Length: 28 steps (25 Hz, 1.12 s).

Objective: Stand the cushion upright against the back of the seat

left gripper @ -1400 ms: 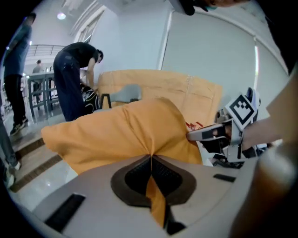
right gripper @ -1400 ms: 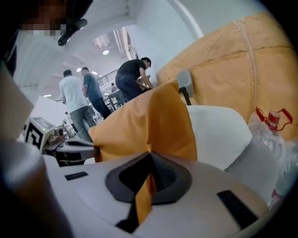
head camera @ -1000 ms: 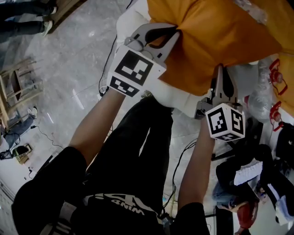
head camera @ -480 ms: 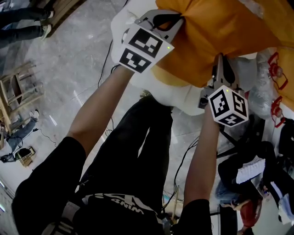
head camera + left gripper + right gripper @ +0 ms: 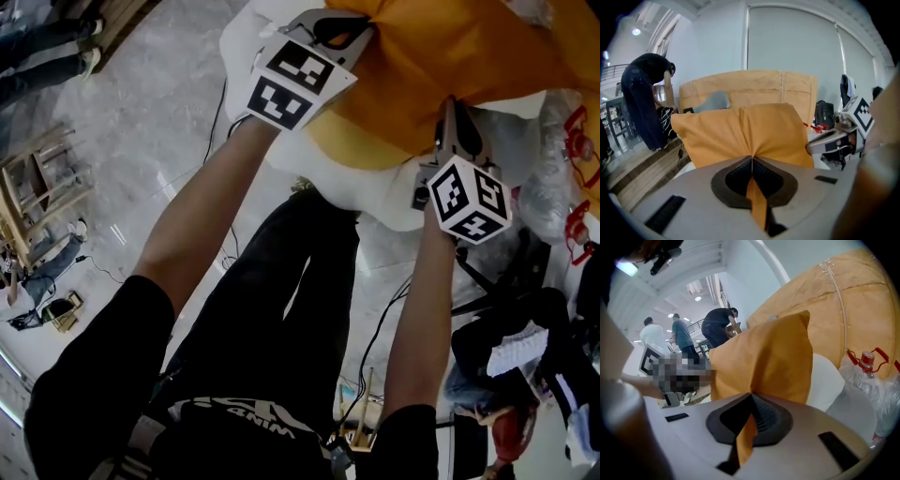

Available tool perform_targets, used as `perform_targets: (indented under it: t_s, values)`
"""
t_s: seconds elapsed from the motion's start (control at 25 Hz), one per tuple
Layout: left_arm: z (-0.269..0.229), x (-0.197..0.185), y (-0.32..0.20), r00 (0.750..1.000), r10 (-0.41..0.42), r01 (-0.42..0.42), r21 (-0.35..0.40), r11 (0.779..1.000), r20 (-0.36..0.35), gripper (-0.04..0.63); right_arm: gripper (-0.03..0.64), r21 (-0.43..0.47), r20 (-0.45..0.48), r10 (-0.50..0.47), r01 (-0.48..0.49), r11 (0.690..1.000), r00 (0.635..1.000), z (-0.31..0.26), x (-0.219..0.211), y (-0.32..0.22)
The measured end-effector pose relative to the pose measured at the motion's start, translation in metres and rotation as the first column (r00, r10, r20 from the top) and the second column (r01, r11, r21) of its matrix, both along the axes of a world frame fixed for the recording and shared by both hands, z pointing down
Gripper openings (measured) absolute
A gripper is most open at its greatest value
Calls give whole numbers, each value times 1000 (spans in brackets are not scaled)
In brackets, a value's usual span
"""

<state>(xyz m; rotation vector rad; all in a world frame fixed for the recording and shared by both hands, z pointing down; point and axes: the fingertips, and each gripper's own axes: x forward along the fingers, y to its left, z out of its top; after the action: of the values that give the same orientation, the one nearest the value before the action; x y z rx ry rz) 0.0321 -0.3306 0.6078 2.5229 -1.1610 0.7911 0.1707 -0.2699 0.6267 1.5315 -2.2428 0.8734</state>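
Left hand-held gripper (image 5: 752,161) is clamped on a fold at the near edge of the orange cushion (image 5: 450,47). The right hand-held gripper (image 5: 750,399) pinches a second fold further right. The cushion hangs over the white seat (image 5: 366,192), ahead of the tan back (image 5: 754,84); I cannot tell if they touch.

Risk, as I judge it: only thin fabric is gripped, so it may slip, or the cushion may flop over the seat's front edge.

Pale polished floor (image 5: 141,122), wooden frames (image 5: 42,202), a bystander (image 5: 647,108).

Orange cushion (image 5: 469,56), white seat (image 5: 366,192), tan-orange seat back (image 5: 754,86), pale grey marbled floor (image 5: 159,112), black trousers (image 5: 281,300)
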Motion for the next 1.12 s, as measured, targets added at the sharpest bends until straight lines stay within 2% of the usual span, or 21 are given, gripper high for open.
perform_targets:
  t_s: [0.12, 0.2, 0.44, 0.56, 0.68, 0.76, 0.96, 1.04, 1.12]
  values:
    - [8, -8, 3, 996, -52, 49, -38, 998, -70, 13, 25, 10, -13, -14, 15, 1000, 1000, 7, -6, -1]
    - [8, -10, 4, 992, -76, 72, -39, 997, -104, 37, 26, 20, -32, -15, 15, 1000, 999, 10, -7, -1]
    - [8, -10, 0, 985, -110, 106, -40, 994, -130, 62, 38, 33, -66, -32, 34, 999, 997, 12, -3, -4]
    - [4, -12, 2, 969, -139, 130, -55, 990, -206, 78, 49, 38, -86, -26, 30, 999, 996, 13, -2, -1]
    - [1, -12, 6, 947, -147, 136, -59, 989, -284, 153, 77, 26, -116, -30, 33, 999, 993, 17, -1, 11]
    - [0, -14, 12, 942, -148, 135, -65, 989, -301, 175, 92, 9, -129, -43, 44, 999, 991, 20, -3, 20]
    - [2, -19, 43, 944, -157, 140, -76, 987, -291, 158, 92, -5, -122, -65, 65, 998, 990, 16, -10, 48]
    - [-8, -16, 56, 937, -132, 118, -63, 991, -324, 58, 92, 2, -116, -74, 74, 997, 991, 9, -12, 58]
    - [-26, -10, 73, 921, -96, 81, -55, 995, -377, 12, 75, 20, -112, -104, 107, 994, 988, -5, -17, 71]
